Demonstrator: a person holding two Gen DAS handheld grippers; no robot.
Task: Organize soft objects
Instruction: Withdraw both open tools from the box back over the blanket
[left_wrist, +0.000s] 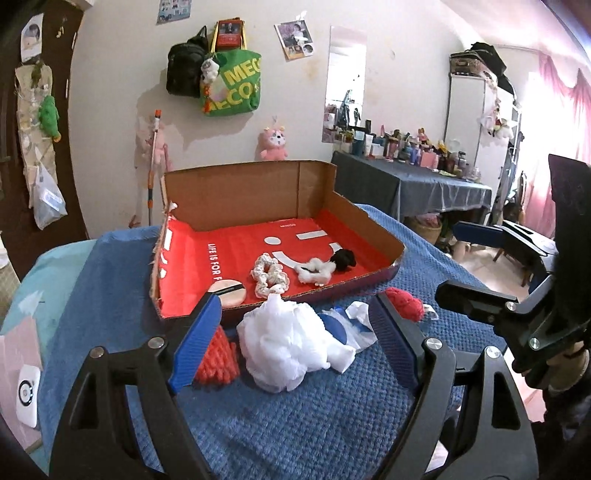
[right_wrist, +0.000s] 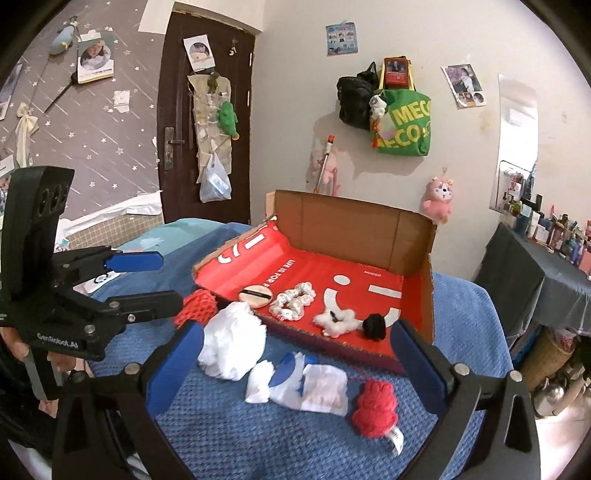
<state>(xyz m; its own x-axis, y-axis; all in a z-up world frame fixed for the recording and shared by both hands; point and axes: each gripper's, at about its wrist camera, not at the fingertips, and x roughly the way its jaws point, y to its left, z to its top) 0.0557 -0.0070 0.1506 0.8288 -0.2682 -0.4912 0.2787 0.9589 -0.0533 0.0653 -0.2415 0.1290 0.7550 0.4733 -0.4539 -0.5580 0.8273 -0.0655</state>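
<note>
Both tongs released and empty: left tongs (left_wrist: 295, 328) over the white puff (left_wrist: 284, 350), right tongs (right_wrist: 299, 354) above the red toy (right_wrist: 375, 410), near the box (right_wrist: 428, 291).

A green tote bag (left_wrist: 236, 83) hangs beside a black backpack (left_wrist: 184, 68).

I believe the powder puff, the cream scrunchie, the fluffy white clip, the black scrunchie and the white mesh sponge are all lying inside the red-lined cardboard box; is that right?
Not quite: the white mesh sponge lies outside the red-lined cardboard box, on the blue blanket. The right wrist view shows it. The powder puff, cream scrunchie, fluffy white clip and black scrunchie are inside.
</note>
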